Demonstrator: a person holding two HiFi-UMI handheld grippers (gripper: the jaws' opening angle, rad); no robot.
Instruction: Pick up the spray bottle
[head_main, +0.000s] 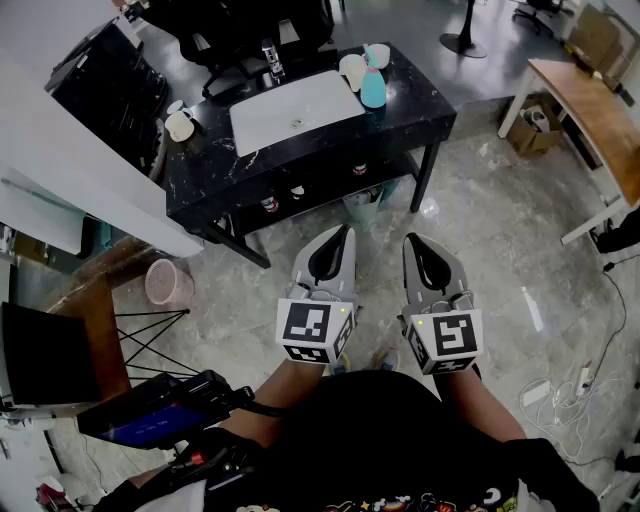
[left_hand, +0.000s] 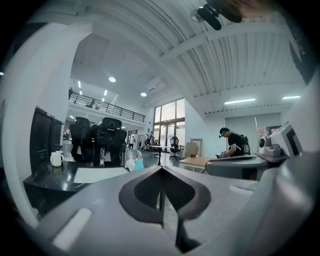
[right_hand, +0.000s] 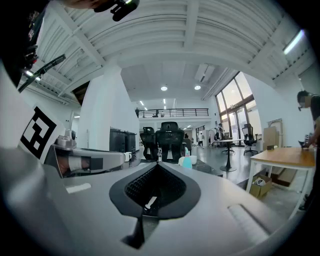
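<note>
Polished grey floor is lying beneath both grippers, with a black marble table (head_main: 400, 120) standing well ahead of the jaws. Upright at its far right corner, the teal spray bottle (head_main: 373, 88) is showing small (nozzle hard to make out), just beside a white cup (head_main: 352, 70). The left gripper (head_main: 346, 232) and right gripper (head_main: 412, 239) are hanging clenched, gripping nothing.

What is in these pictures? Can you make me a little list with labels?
Place: a big room with a black table
Spray bottle: teal, standing upright on the right part of the table, nothing touching it
Also on the table: white sheet, white mug
Left tongs: shut, empty, held over the floor, short of the table
Right tongs: shut, empty, side by side with the other pair
On the floor: pink bin
</note>
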